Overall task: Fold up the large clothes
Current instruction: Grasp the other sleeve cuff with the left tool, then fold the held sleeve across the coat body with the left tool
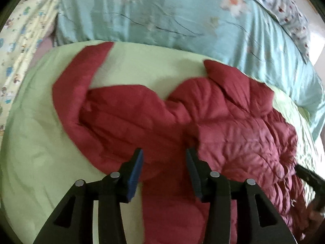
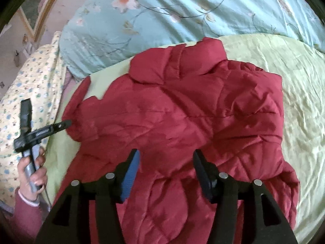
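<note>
The red quilted jacket (image 2: 182,122) lies crumpled mid-bed on the pale green sheet (image 2: 294,101), one sleeve (image 1: 81,73) trailing toward the far left. It appears puffy, light and slick, so it will likely spring back and slide; hold it at seams, hem or cuff. The left gripper (image 1: 164,162) and right gripper (image 2: 166,162) hover above it, fingers released, nothing between them. Bare sheet to the right gives folding room. A blue floral quilt (image 2: 182,10) bounds the far side, a yellow patterned cloth (image 2: 30,85) the left.
</note>
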Demonstrator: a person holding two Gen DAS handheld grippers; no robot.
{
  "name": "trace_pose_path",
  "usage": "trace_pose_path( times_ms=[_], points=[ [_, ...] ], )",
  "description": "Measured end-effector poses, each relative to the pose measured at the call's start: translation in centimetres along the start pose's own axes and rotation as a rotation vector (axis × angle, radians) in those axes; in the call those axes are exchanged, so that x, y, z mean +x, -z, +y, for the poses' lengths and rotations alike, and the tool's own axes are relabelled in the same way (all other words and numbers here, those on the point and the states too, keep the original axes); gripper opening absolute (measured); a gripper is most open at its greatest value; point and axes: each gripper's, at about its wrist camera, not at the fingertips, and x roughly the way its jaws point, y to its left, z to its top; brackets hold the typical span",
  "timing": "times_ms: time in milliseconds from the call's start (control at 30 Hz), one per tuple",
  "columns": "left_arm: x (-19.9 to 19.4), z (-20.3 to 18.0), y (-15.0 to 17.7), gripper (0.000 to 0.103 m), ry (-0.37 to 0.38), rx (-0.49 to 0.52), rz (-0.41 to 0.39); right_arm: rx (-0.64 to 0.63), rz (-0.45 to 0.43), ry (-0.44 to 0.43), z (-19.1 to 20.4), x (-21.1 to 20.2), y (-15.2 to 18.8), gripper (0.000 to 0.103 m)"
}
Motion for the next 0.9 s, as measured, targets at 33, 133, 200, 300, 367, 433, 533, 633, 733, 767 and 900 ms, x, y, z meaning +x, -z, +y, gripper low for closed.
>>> trace_pose_path(
  times_ms=[33,133,200,300,367,433,533,633,733,767,900],
  points=[
    [-0.2,0.3,-0.1,0.052,-0.009,-0.006,-0.005,-0.001,0.002,-0.006,0.3,-0.1,0.1,0.058],
    [-0.8,1.3,-0.9,0.059,-0.066,-0.014,-0.034,-0.008,0.008,-0.024,0.7,-0.8,0.4,0.058],
    [-0.9,2.4,-2.0,0.066,-0.127,-0.035,-0.05,-0.01,0.01,-0.036,1.0,-1.2,0.7,0.059],
    [0.5,3.2,-4.2,0.084,-0.225,-0.066,-0.055,-0.018,0.003,-0.054,1.6,-1.9,1.1,0.059],
    [2.0,3.4,-5.6,0.087,-0.308,-0.05,-0.045,-0.016,-0.001,-0.071,2.0,-2.2,1.4,0.059],
    [4.0,3.4,-6.9,0.087,-0.368,-0.021,-0.006,-0.016,-0.003,-0.086,2.4,-2.4,1.7,0.059],
    [7.2,3.3,-8.4,0.087,-0.463,0.01,0.042,-0.021,0.005,-0.098,2.9,-2.5,2.1,0.059],
    [9.9,3.4,-9.3,0.086,-0.54,0.031,0.072,-0.019,0.012,-0.104,3.1,-2.6,2.4,0.059],
    [11.6,4.6,-10.1,0.053,-0.564,0.016,0.098,-0.026,0.011,-0.1,3.2,-2.9,2.7,0.059],
    [12.0,5.1,-10.1,0.029,-0.574,-0.001,0.117,-0.026,0.01,-0.1,3.2,-3.0,2.7,0.059],
    [10.3,6.5,-10.6,0.012,-0.49,-0.081,0.056,-0.018,-0.006,-0.098,2.9,-3.5,2.8,0.06]
  ],
)
